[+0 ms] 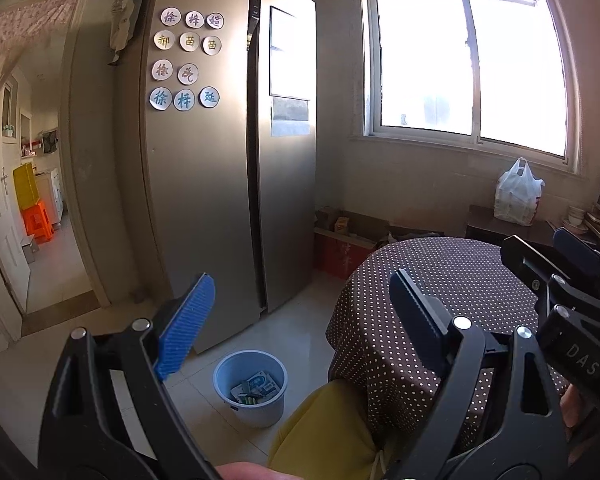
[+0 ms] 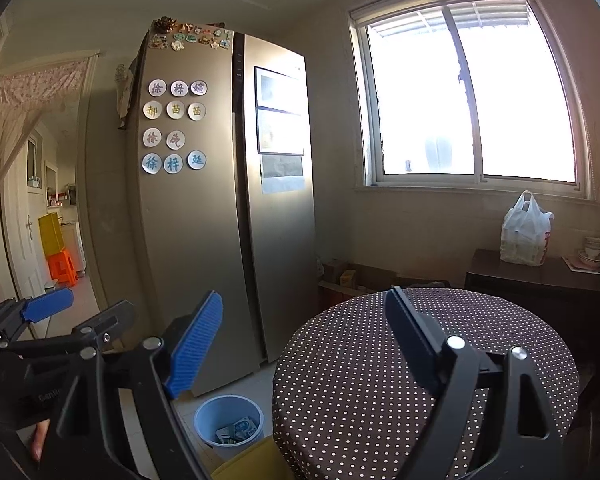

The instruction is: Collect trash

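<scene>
Left wrist view: trash-filled bin on floor, below parted jaws.

Right tool gapes empty above dotted table, bin below.

place: home dining area | cues: fridge, round clothed table, window
</scene>
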`<state>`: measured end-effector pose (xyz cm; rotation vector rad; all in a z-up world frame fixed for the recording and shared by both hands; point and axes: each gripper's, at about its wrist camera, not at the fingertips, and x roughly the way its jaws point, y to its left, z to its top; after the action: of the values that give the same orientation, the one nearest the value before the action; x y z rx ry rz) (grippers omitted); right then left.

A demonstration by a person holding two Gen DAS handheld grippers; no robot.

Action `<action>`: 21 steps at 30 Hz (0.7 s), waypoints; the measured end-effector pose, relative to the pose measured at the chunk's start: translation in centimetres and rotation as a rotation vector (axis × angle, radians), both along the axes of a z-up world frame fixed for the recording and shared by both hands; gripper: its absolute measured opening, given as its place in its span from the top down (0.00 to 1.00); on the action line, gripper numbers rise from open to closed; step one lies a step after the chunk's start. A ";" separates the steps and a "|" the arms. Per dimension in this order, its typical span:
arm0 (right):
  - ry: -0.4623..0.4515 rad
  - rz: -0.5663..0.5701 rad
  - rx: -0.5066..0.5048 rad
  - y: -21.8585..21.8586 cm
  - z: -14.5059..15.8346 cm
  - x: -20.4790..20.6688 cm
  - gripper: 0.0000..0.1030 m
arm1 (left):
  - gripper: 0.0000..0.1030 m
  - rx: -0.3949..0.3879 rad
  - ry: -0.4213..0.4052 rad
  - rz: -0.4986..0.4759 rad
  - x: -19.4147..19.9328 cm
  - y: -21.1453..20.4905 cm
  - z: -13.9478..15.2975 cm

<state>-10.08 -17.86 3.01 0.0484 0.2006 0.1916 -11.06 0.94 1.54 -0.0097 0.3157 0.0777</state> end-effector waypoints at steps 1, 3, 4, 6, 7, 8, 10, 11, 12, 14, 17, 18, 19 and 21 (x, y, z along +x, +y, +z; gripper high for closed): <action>-0.001 0.000 0.000 0.0 0.0 0.0 0.20 | 0.15 -0.001 -0.002 0.003 0.0 0.0 0.0; 0.001 -0.003 0.000 0.1 0.0 0.0 0.20 | 0.15 0.004 -0.003 0.005 0.0 0.1 -0.1; 0.001 -0.004 -0.001 0.1 -0.1 0.0 0.20 | 0.15 0.001 0.000 0.006 0.0 0.2 -0.1; 0.004 -0.007 -0.002 0.1 -0.2 0.0 0.20 | 0.15 -0.006 0.002 0.003 0.0 0.3 -0.2; 0.004 -0.007 -0.002 0.1 -0.2 -0.1 0.20 | 0.15 -0.007 0.004 0.003 0.0 0.4 -0.2; 0.005 -0.008 -0.001 0.1 -0.3 -0.1 0.20 | 0.15 -0.007 0.003 0.002 0.0 0.4 -0.2; 0.006 -0.009 0.000 0.1 -0.3 0.0 0.20 | 0.15 -0.013 0.003 -0.001 0.1 0.5 -0.2; 0.007 -0.010 0.000 0.1 -0.3 0.0 0.20 | 0.15 -0.018 0.006 -0.002 0.1 0.6 -0.2; 0.007 -0.010 0.000 0.1 -0.3 0.0 0.20 | 0.15 -0.019 0.007 -0.002 0.2 0.7 -0.2; 0.008 -0.009 0.002 0.1 -0.3 0.0 0.20 | 0.15 -0.015 0.008 0.004 0.2 0.7 -0.2; 0.013 -0.006 0.001 0.2 -0.4 0.2 0.20 | 0.15 -0.016 0.011 0.007 0.3 0.8 -0.2; 0.014 -0.005 0.000 0.3 -0.4 0.2 0.20 | 0.15 -0.015 0.011 0.008 0.3 0.8 -0.2; 0.015 -0.004 0.000 0.3 -0.5 0.2 0.20 | 0.15 -0.014 0.012 0.010 0.4 0.8 -0.2; 0.017 -0.004 -0.001 0.4 -0.5 0.2 0.20 | 0.15 -0.015 0.014 0.013 0.4 0.8 -0.2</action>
<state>-9.87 -17.43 2.50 0.0496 0.2174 0.1875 -10.66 1.70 1.30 -0.0257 0.3303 0.0886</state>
